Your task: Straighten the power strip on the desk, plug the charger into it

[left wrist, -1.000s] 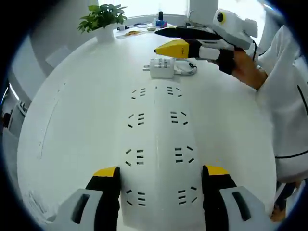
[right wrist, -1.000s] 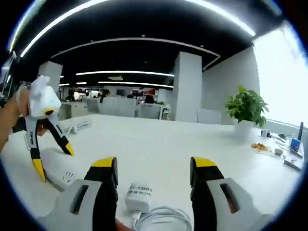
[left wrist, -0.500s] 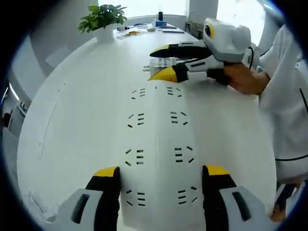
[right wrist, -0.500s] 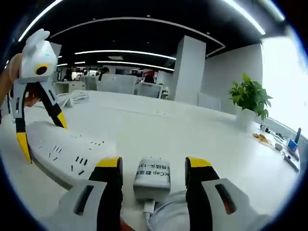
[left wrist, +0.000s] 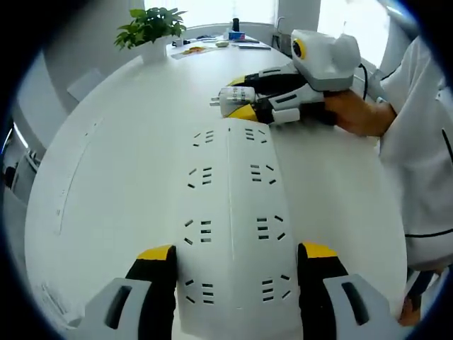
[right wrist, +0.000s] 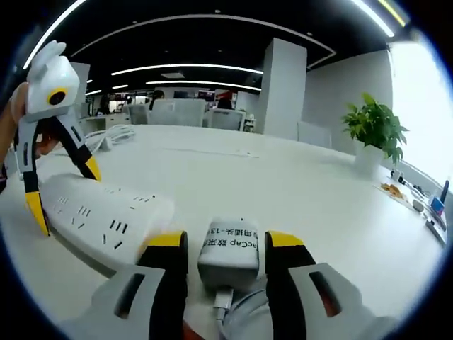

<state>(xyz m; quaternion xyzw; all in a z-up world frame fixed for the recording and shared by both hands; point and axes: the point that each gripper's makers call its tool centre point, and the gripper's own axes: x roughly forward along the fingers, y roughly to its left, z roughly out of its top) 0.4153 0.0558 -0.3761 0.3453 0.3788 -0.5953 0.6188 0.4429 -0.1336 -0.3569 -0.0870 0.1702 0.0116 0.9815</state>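
Observation:
A white power strip (left wrist: pixel 230 212) lies lengthwise on the white desk (left wrist: pixel 106 156). My left gripper (left wrist: pixel 236 253) straddles its near end, yellow-tipped jaws against both long sides. In the right gripper view this gripper (right wrist: pixel 62 191) clamps the strip (right wrist: pixel 106 212) at the left. Just beyond the strip's far end sits a white charger (left wrist: pixel 232 94), prongs pointing left. My right gripper (left wrist: pixel 244 95) holds it from the right. In its own view the right gripper (right wrist: pixel 225 241) has its jaws tight on the charger (right wrist: pixel 228 249), whose white cable (right wrist: pixel 244 319) trails back below.
A potted plant (left wrist: pixel 151 28) stands at the desk's far edge, with small items (left wrist: pixel 205 44) beside it. A person's hand (left wrist: pixel 354 113) and white sleeve (left wrist: pixel 417 142) fill the right side. Office desks and chairs (right wrist: pixel 177 113) stand behind, and a loose cable (right wrist: pixel 117 134) lies further back.
My right gripper came down from above the desk, slid its jaws around the charger and narrowed them onto it. The left gripper and the power strip stayed put.

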